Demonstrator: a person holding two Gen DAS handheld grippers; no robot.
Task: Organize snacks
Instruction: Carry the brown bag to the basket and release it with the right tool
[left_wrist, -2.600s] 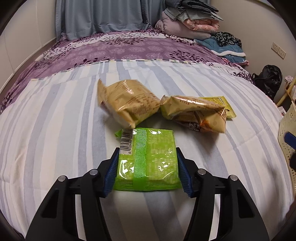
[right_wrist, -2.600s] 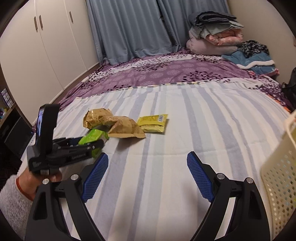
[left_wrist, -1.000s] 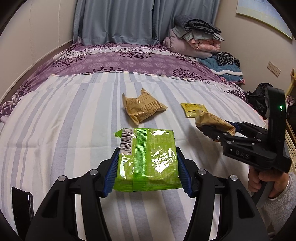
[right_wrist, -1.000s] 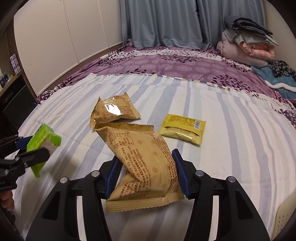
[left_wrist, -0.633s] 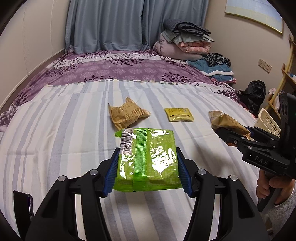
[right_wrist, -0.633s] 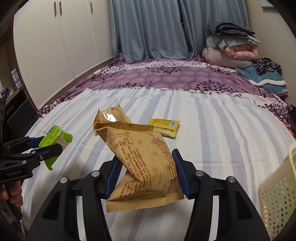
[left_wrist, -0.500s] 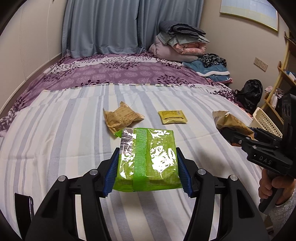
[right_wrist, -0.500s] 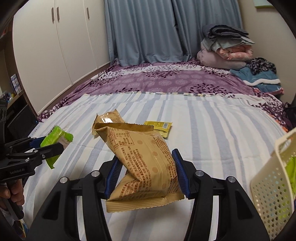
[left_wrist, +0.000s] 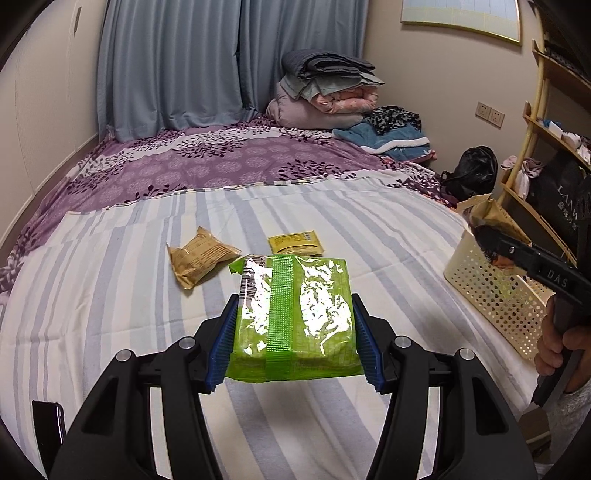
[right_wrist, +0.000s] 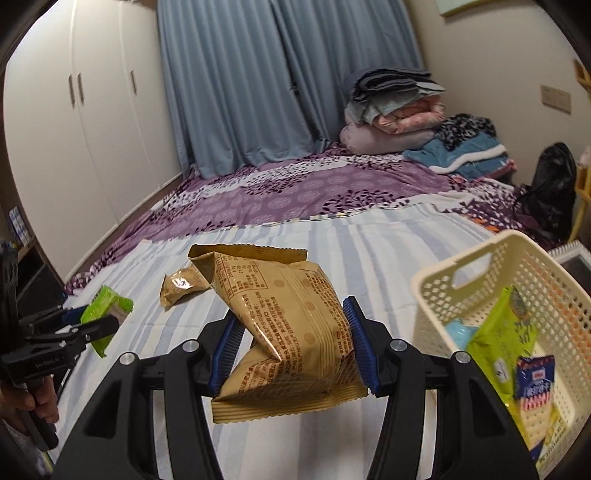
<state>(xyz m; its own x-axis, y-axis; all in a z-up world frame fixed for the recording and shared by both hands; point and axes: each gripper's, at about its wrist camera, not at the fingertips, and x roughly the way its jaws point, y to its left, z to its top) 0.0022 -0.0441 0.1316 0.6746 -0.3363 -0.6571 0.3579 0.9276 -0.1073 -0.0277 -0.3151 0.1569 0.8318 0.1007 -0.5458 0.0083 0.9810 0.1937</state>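
My left gripper (left_wrist: 293, 341) is shut on a green snack pack (left_wrist: 295, 314), held above the striped bed. My right gripper (right_wrist: 291, 345) is shut on a tan snack bag (right_wrist: 291, 332), lifted beside a cream perforated basket (right_wrist: 465, 273) at the right. That basket holds a green packet (right_wrist: 506, 339) and a blue-and-white cracker pack (right_wrist: 535, 380). In the left wrist view the basket (left_wrist: 491, 291) sits at the bed's right edge, with the right gripper (left_wrist: 491, 243) and its tan bag (left_wrist: 491, 214) above its far end. A second tan bag (left_wrist: 197, 258) and a yellow sachet (left_wrist: 295, 243) lie on the bed.
A striped sheet (left_wrist: 110, 295) covers the near bed and a purple floral cover (left_wrist: 221, 162) the far part. Folded bedding (left_wrist: 325, 92) is stacked at the back. A black bag (left_wrist: 472, 173) and a wooden shelf (left_wrist: 535, 147) stand to the right. White wardrobe doors (right_wrist: 74, 129) line the left wall.
Both grippers have risen and swung right with their snacks. The basket has come into both views, and the right gripper's tan bag now hangs close beside it.
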